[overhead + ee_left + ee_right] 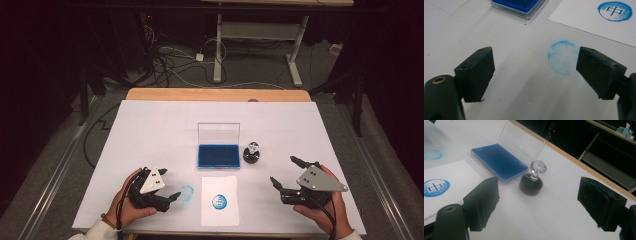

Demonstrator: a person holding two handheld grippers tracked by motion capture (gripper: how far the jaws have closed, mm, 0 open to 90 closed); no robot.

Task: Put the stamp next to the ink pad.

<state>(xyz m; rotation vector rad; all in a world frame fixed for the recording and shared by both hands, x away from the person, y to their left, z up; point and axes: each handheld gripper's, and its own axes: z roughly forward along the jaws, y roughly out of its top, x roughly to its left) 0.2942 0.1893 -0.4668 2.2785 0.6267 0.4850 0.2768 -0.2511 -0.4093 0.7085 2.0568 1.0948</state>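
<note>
A round stamp (252, 152) with a clear knob and dark base stands upright just right of an open ink pad (218, 156), whose clear lid stands up behind the blue pad. A white sheet (220, 212) in front of the pad carries a round blue print (219, 201). My left gripper (170, 184) rests open left of the sheet, next to a faint blue ring smear (186, 194) on the table. My right gripper (284, 170) is open and empty, right of the sheet. In the right gripper view the stamp (531, 183) stands ahead between the open jaws.
White board covers the wooden table (150, 94); its front edge runs just under both hands. In the left gripper view the smear (562, 57) lies between the jaws, with the sheet (584, 22) and ink pad (519, 5) beyond. Cables and a desk frame lie on the floor behind.
</note>
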